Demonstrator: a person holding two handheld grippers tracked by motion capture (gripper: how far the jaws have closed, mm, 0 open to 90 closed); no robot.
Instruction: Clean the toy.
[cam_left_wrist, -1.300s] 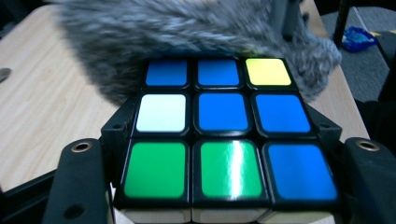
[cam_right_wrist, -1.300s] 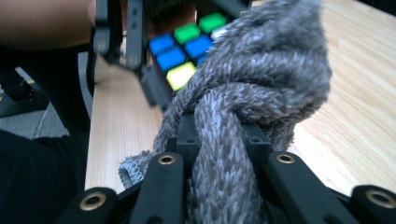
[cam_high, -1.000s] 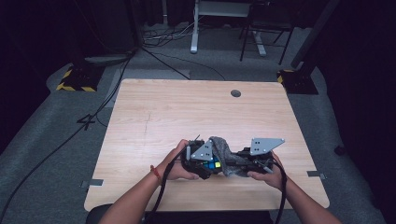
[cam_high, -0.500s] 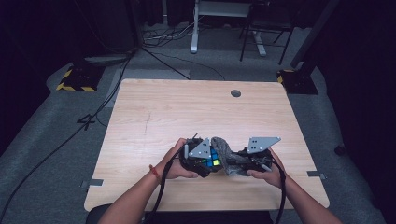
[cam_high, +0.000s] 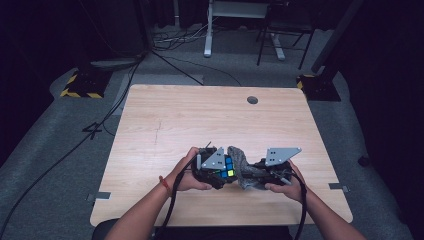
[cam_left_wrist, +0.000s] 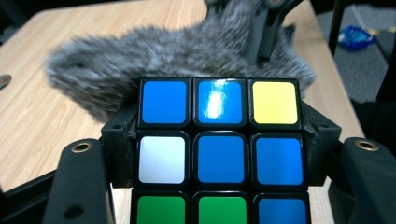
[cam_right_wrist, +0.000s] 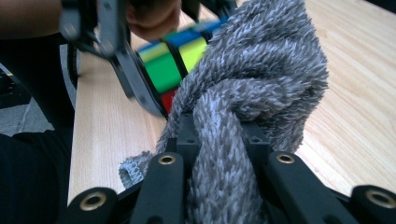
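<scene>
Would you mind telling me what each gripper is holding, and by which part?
The left gripper clamps the puzzle cube by two opposite sides; the right gripper pinches a bunched fold of the grey cloth.

left claw (cam_high: 226, 170): clamped, facing right | right claw (cam_high: 248, 176): clamped, facing left

Light wooden table (cam_high: 165, 120); grey cloth (cam_high: 243, 172) touching it.

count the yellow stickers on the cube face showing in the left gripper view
1. On the cube, the yellow sticker sits at the top right of that face. The bottom row is cut off, so more may be hidden.
</scene>
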